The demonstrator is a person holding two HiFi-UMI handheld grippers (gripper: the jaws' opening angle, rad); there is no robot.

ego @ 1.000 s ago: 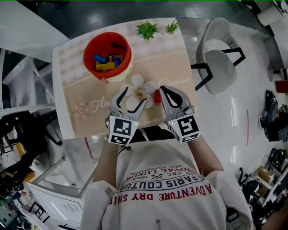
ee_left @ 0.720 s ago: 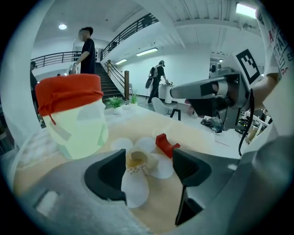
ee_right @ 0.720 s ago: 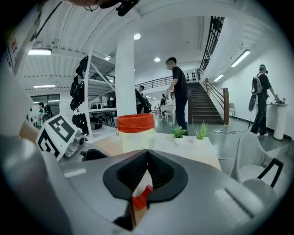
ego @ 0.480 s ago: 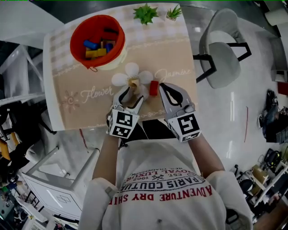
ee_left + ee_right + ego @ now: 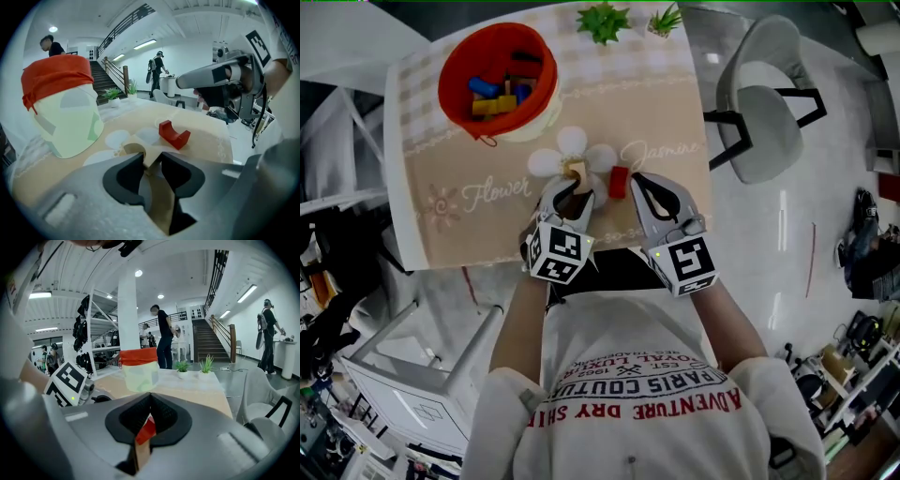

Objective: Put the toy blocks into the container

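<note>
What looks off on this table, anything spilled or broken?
Nothing spilled or damaged. Only two blocks sit outside the container: a beige arch block and a red arch block, notch up, by the flower print. The container stands upright with other blocks inside.

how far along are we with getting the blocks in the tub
Done: several coloured toy blocks already lie in the orange-rimmed container. In hand: the left gripper has just been closing its jaws on the beige arch-shaped wooden block. Left: carrying that block and the red arch-shaped block beside it to the container.
</note>
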